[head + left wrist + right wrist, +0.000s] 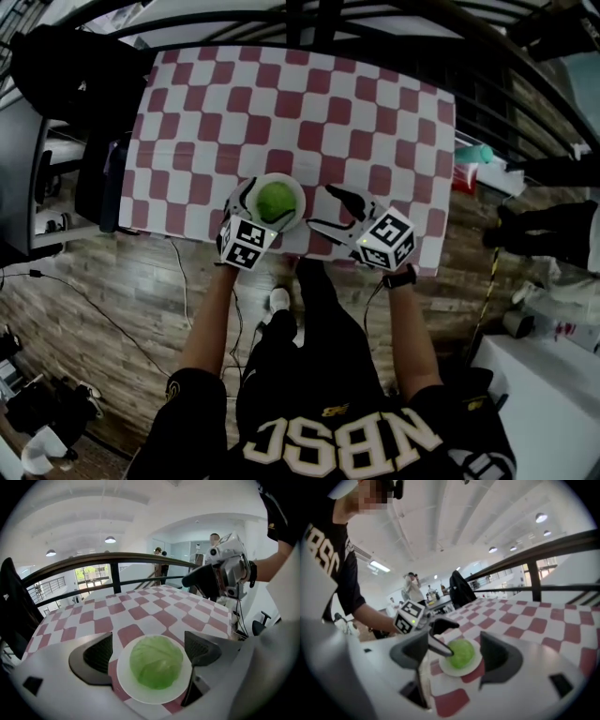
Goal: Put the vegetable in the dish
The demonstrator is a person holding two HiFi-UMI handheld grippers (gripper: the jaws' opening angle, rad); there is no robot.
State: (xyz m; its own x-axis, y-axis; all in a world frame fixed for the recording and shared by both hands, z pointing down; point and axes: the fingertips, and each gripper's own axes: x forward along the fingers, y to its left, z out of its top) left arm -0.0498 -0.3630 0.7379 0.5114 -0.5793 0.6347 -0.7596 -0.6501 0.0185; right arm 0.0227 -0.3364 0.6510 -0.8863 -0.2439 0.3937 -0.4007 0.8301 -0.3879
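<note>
A round green cabbage [277, 201] lies in a small white dish [282, 178] near the front edge of the checkered table [309, 103]. My left gripper [265, 208] is open, its two jaws standing either side of the dish without touching the cabbage [156, 662]; the dish's rim [154, 698] shows between them. My right gripper [326, 208] hovers just right of the dish, open with nothing held. In the right gripper view, the cabbage [461, 653] and the dish [454, 671] sit ahead of the right gripper [454, 654], with the left gripper [437, 635] reaching over them.
A dark railing [309, 19] runs behind the table. A black jacket [66, 75] hangs at the table's left end, and a red item [466, 176] sits off its right edge. A white surface [553, 394] stands lower right. People stand far off in the gripper views.
</note>
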